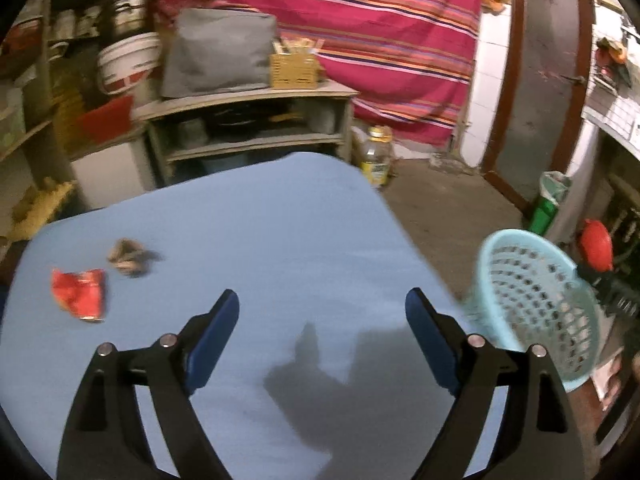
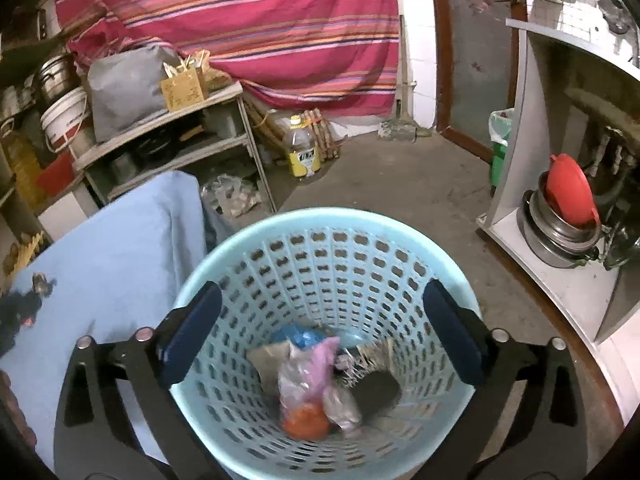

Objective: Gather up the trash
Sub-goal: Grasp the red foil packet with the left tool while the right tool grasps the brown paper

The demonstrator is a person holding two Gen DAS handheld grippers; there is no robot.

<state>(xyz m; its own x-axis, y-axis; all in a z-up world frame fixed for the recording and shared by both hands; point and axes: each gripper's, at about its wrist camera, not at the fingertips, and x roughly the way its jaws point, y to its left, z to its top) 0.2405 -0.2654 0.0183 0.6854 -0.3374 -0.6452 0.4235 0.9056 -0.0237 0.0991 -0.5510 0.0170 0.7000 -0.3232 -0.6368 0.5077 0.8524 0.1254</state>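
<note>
The left tongs (image 1: 322, 308) stand wide apart above the desk covered in pale blue cloth (image 1: 280, 220), with nothing between the blue pads; only their own shadow lies on the cloth below. At about ten o'clock from them, well apart, a crumpled red foil wrapper (image 1: 79, 293) lies flat on the cloth, and just beside it, toward one o'clock of the wrapper, sits a small brownish crumpled scrap (image 1: 125, 257). No object lies on the cloth between the tongs and these two pieces. At three o'clock, past the desk's edge, the light blue perforated plastic basket (image 1: 536, 304) shows on a tilt.

The right tongs (image 2: 322, 304) are also spread wide and empty, poised over the mouth of the same basket (image 2: 320, 220). Down inside lie a clear plastic bag with pink and orange contents (image 2: 310, 392), a blue scrap (image 2: 304, 336), a piece of brown paper (image 2: 268, 356), a frayed bit of woven material (image 2: 372, 354) and a dark lump (image 2: 378, 394). The blue cloth hangs at nine o'clock of the basket.

Farther out, at twelve o'clock, a yellow-labelled plastic bottle (image 2: 303, 148) stands on the concrete floor before a red striped cloth (image 2: 240, 20); a grey shelf unit (image 2: 168, 136) stands at eleven o'clock, and a red funnel in steel pots (image 2: 568, 200) at two o'clock.
</note>
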